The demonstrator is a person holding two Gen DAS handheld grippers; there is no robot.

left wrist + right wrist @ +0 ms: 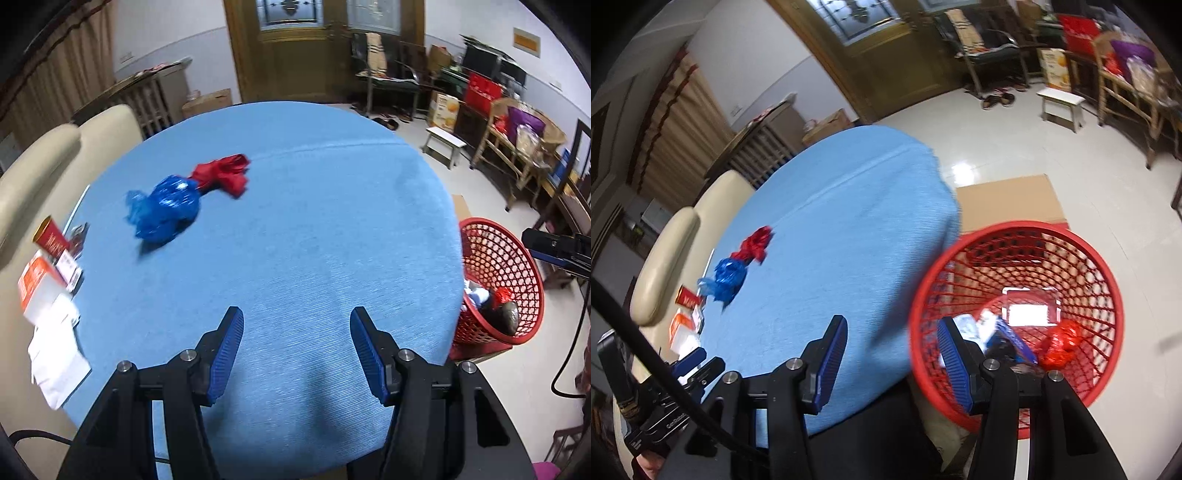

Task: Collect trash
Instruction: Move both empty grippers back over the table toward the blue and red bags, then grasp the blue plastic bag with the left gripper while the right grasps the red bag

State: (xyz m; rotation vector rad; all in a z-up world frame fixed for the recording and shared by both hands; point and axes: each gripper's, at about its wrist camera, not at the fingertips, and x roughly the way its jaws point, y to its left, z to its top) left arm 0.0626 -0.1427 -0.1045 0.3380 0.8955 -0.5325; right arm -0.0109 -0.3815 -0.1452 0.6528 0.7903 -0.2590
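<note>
l gripper [296,345]: jaws apart, nothing between, over blue table [295,221]
r gripper [892,349]: jaws apart, empty, at table edge by red basket [1015,314]
basket: on floor beside table, some trash inside, prob. for easy drops
remaining: blue bag [164,208] touching red bag [225,173], far side; boxes/paper [48,288] at left edge
</note>
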